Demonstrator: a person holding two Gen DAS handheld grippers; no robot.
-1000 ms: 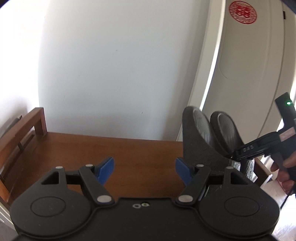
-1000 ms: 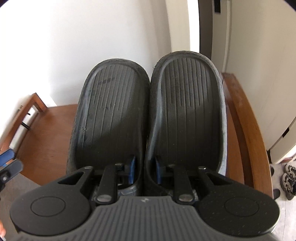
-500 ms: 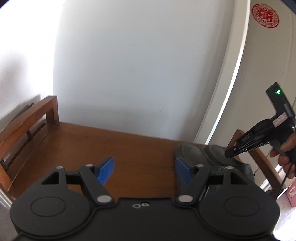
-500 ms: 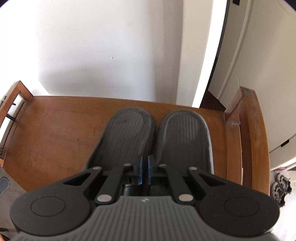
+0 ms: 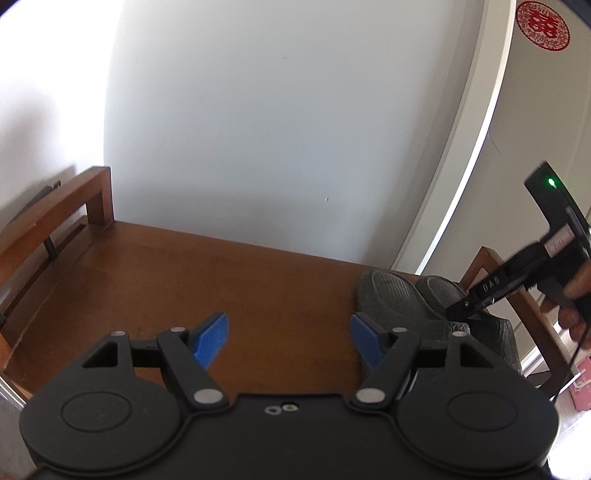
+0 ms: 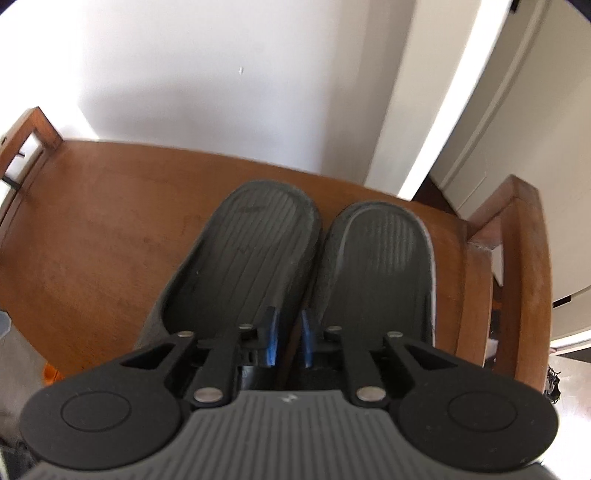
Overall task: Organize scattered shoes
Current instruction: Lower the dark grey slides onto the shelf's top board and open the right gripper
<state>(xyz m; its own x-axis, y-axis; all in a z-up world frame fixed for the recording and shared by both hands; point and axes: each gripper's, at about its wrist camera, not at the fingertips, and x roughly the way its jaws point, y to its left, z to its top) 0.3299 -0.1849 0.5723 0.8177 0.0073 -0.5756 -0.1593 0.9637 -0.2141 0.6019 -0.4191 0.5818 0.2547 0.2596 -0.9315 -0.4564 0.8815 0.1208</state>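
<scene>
Lying flat side by side on wooden bench top (image 6: 110, 229), pair of dark slippers (image 6: 258, 254), right gripper (image 6: 289, 341) over their adjoining inner walls, jaws opening, left-wrist view alone showing left gripper (image 5: 289, 338) spread wide, holding nothing, red door decal (image 5: 543, 26).

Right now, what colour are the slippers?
Dark grey slippers with ribbed insoles, clearest in the right wrist view.

Slippers (image 6: 295, 266): side by side, touching, on the surface (image 6: 110, 240), toward its right end
Wall (image 6: 221, 74): behind the surface
Right tongs (image 6: 289, 341): over the slippers' near ends, above their inner edges
Left tongs (image 5: 289, 341): left of the slippers, over bare surface
</scene>
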